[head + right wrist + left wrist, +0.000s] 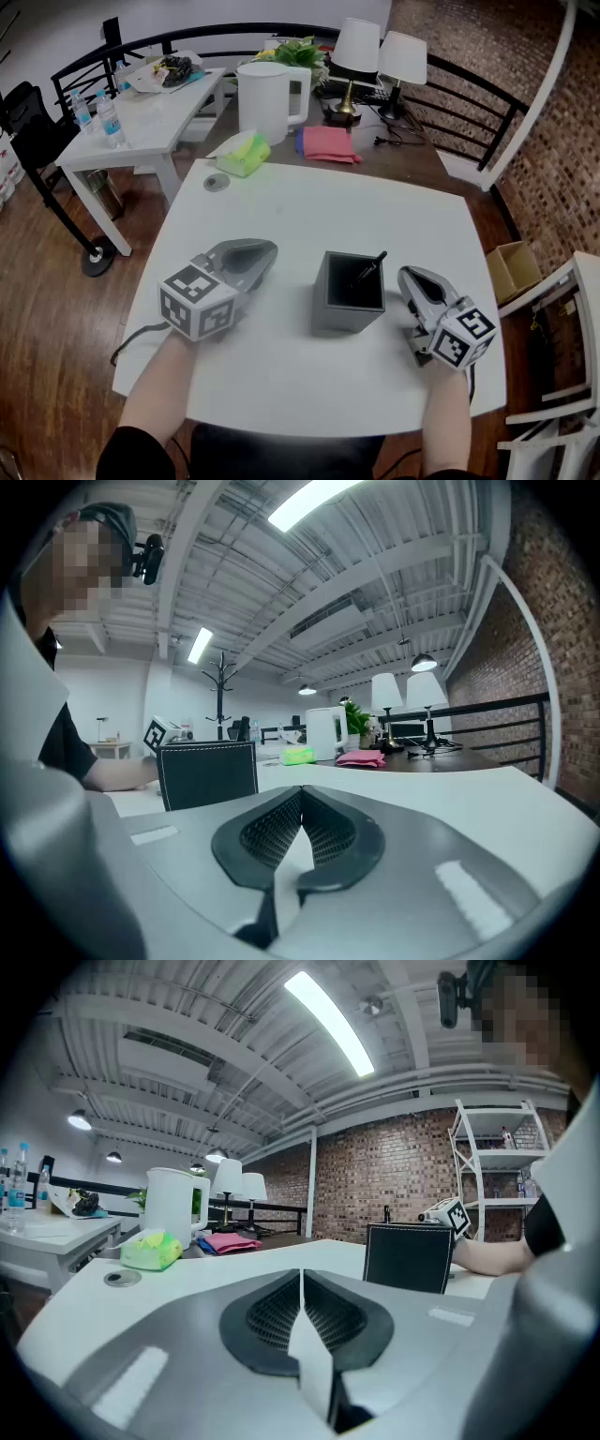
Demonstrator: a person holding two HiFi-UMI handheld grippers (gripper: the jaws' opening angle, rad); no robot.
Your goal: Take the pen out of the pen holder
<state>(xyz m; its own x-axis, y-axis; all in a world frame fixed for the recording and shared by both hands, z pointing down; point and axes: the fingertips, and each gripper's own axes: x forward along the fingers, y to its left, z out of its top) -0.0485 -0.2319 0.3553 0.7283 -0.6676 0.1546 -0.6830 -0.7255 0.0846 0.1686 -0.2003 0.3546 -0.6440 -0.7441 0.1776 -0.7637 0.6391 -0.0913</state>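
At a white surface (281,216), a person holds two tools either side of a dark, square pen holder (349,292), where a black pen (370,266) leans toward the far right corner. The left hand-held gripper (261,251) lies to the holder's left, apart from it; the right hand-held gripper (409,275) sits just beside its right wall. On the brown surface behind are a white kettle (270,98), a green tissue pack (244,153), a pink cloth (328,142) and two lamps (356,47).
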